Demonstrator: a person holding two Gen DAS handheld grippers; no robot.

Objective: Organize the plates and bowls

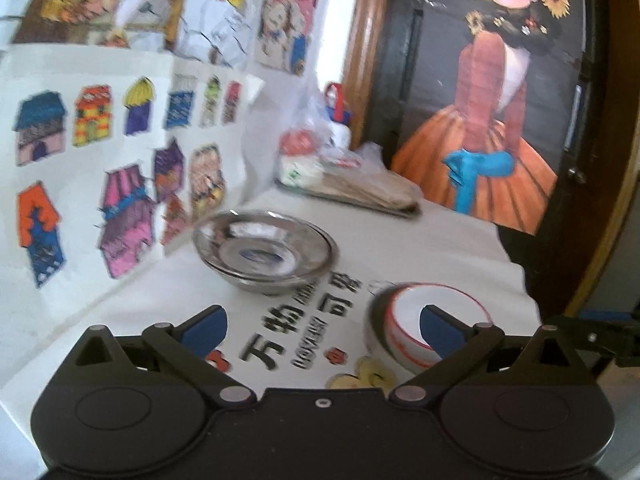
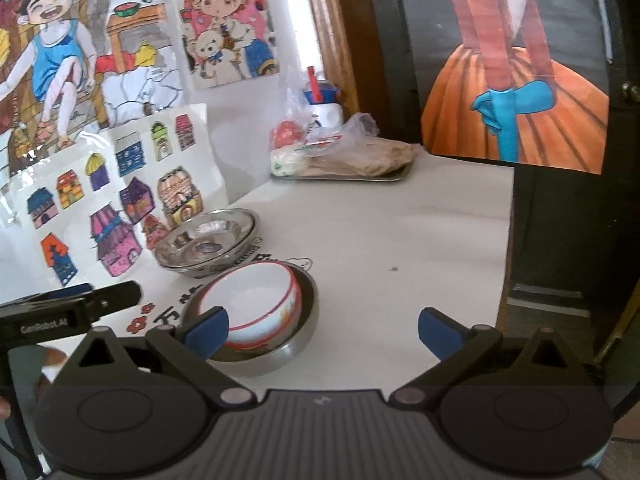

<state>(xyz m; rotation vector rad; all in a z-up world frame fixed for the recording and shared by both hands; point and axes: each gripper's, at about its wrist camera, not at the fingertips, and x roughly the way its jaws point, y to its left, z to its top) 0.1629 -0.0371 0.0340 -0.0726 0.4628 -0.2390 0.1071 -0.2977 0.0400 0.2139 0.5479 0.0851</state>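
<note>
We see the white bowl (image 2: pixel 256 304) with its red rim sitting inside a dark metal bowl (image 2: pixel 296 344), just ahead of our right gripper (image 2: pixel 322 330) and toward its left finger, whose blue pad (image 2: pixel 208 330) overlaps the white bowl's near edge in the view; whether it touches we cannot tell. From our left gripper (image 1: pixel 322 328) the same white bowl (image 1: pixel 404 316) lies just ahead on the right, partly behind that gripper's right pad (image 1: pixel 438 330). Further ahead of both grippers, and left of the white bowl, stands a stack of shiny steel plates (image 1: pixel 264 250), nested one in another, close to the propped sheet of house drawings (image 1: pixel 112 168). Both grippers are spread wide with nothing between their fingers, and they hover over the white table cover (image 2: pixel 400 248), which carries printed black characters (image 1: pixel 304 328) between the left gripper's fingers. Part of the left gripper (image 2: pixel 72 312) shows at the left edge of the right wrist view. Far ahead, at the back of the table, a metal tray (image 2: pixel 340 176) holds a bundle in a clear plastic bag (image 2: pixel 352 152), with a white bottle with a blue cap (image 2: pixel 326 106) behind it. To the right of that hangs a painting of a girl in an orange skirt (image 1: pixel 492 120) on a dark door (image 1: pixel 432 40).
</note>
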